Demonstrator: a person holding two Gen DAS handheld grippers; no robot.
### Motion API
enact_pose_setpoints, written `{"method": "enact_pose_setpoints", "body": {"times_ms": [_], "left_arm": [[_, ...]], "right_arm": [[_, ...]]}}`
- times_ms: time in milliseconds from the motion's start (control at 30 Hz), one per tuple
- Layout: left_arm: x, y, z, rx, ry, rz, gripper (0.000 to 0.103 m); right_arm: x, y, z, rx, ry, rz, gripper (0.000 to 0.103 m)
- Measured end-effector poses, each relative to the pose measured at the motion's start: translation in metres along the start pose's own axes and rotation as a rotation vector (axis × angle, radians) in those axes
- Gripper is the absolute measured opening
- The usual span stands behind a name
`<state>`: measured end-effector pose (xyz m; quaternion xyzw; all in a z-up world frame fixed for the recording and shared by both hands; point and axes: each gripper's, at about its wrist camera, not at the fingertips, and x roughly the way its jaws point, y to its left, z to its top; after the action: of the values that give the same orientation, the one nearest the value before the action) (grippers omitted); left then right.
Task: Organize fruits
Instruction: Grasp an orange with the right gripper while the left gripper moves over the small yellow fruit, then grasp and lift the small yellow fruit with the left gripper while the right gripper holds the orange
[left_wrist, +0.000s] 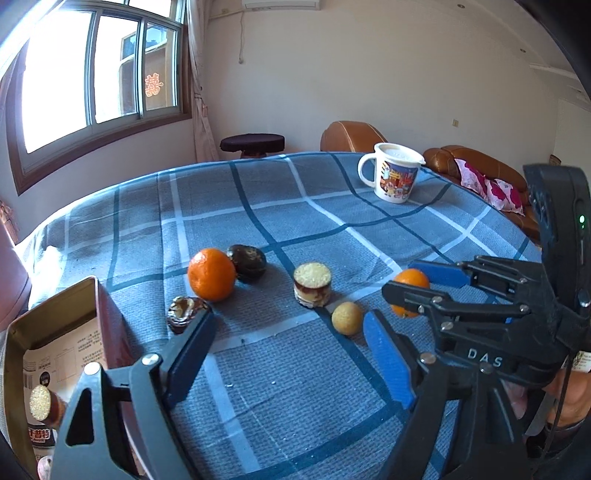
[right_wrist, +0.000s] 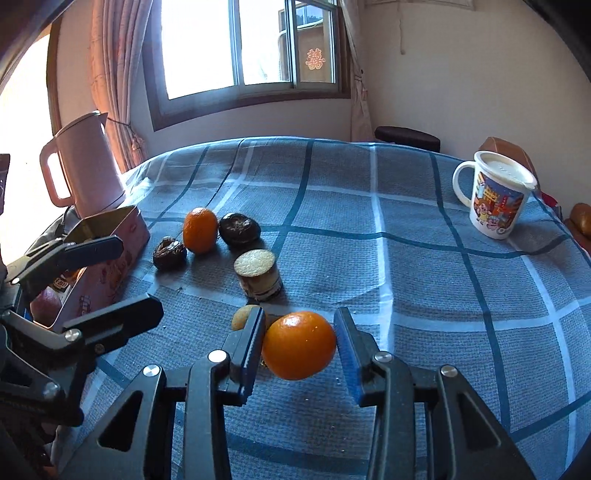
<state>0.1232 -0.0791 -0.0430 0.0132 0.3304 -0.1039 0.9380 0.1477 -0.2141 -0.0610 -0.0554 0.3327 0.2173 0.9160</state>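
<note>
Orange-skinned, the small mandarin (right_wrist: 299, 345) sits dead centre between the right gripper (right_wrist: 300, 350) jaws, low over the blue plaid cloth of the surface (right_wrist: 424, 295). Left pad looks to touch the peel; right pad stands just beside it with a sliver of gap, so the jaws are nearly shut around the fruit, and I cannot tell that it is firmly clamped. Fruit is close to round, no long axis to speak of, so approach angle matters little; what matters is that it lies straight ahead in the gap, not offset. Left wrist view agrees: same mandarin (left_wrist: 410, 291) framed by the right gripper's blue pads. Just beyond the left pad lies a small tan round fruit (right_wrist: 242, 316), close enough to be nudged. Further out stands a short crumb-topped cylinder (right_wrist: 258, 273), then a larger mandarin (right_wrist: 200, 230) between two dark wrinkled fruits (right_wrist: 239, 229). Open tin box (right_wrist: 110, 258) lies off to the left, likely the destination. Left gripper (left_wrist: 284, 343) is nearer that box and the dark fruit (left_wrist: 184, 310) by its fingertip; jaws stand wide apart, holding nothing. Printed mug (right_wrist: 496, 195) and pink kettle (right_wrist: 86, 166) stand well clear.
</note>
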Motion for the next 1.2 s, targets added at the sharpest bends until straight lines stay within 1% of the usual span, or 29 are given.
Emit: {"method": "enact_pose_setpoints", "body": {"times_ms": [67, 200, 267, 300, 367, 400, 433, 500, 700, 800, 1200], "left_arm": [[0.008, -0.006, 0.001, 0.005, 0.026, -0.02, 0.069], [0.024, -0.018, 0.005, 0.006, 0.071, -0.075, 0.062], [0.033, -0.025, 0.006, 0.013, 0.098, -0.099, 0.053], [0.037, -0.028, 0.006, 0.017, 0.112, -0.104, 0.05], [0.046, -0.032, 0.005, 0.032, 0.145, -0.114, 0.033], [0.051, -0.034, 0.006, 0.032, 0.164, -0.122, 0.028], [0.052, -0.034, 0.007, 0.032, 0.167, -0.126, 0.027], [0.054, -0.037, 0.009, 0.046, 0.163, -0.117, 0.027], [0.053, -0.034, 0.01, 0.03, 0.154, -0.123, 0.026], [0.047, -0.031, 0.01, 0.02, 0.123, -0.122, 0.026], [0.032, -0.031, 0.011, 0.029, 0.036, -0.077, 0.026]], "right_arm": [[-0.002, -0.009, 0.0, 0.024, -0.011, -0.029, 0.04], [-0.003, -0.024, 0.0, 0.067, -0.014, -0.054, 0.04], [-0.002, -0.028, 0.001, 0.081, -0.012, -0.046, 0.04], [-0.002, -0.029, 0.0, 0.087, -0.011, -0.04, 0.04], [-0.002, -0.031, 0.0, 0.093, -0.011, -0.038, 0.04], [-0.002, -0.03, 0.0, 0.091, -0.011, -0.037, 0.04], [-0.001, -0.029, 0.0, 0.087, -0.01, -0.038, 0.04], [0.001, -0.027, 0.001, 0.076, -0.001, -0.036, 0.04], [0.003, -0.026, 0.0, 0.067, 0.012, -0.017, 0.04], [-0.001, -0.025, -0.001, 0.061, -0.01, -0.012, 0.04], [-0.012, -0.022, -0.001, 0.048, -0.073, -0.009, 0.04]]}}
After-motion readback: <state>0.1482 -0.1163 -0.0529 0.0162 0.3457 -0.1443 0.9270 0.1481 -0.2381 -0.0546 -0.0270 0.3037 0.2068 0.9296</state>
